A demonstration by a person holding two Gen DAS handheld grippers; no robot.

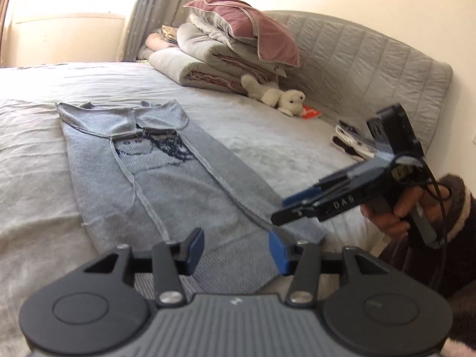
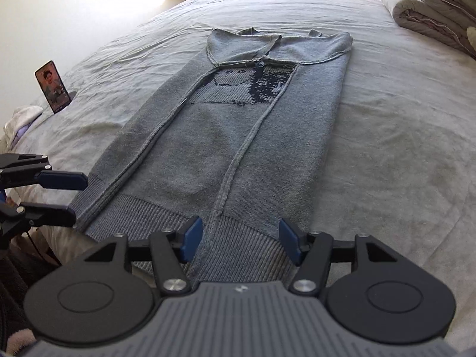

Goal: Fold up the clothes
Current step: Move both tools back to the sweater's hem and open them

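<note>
Grey knitted sweater [image 2: 226, 136] lies lengthwise, neck end away from hem.

Sweater [image 2: 208, 136]: grey knit cloth, matt, ribbed hem. Bed sheet [image 2: 386, 148]: soft matt cloth, creased. Right tool [image 2: 241, 242]: matt black plastic, blue pads.

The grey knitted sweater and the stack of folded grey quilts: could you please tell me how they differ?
The grey knitted sweater lies flat in one long strip with sleeves folded in; the stack of folded grey quilts is thick, piled high. The sweater carries a dark knitted picture; the quilts are plain, topped by a mauve pillow. Both rest on the bed.
</note>
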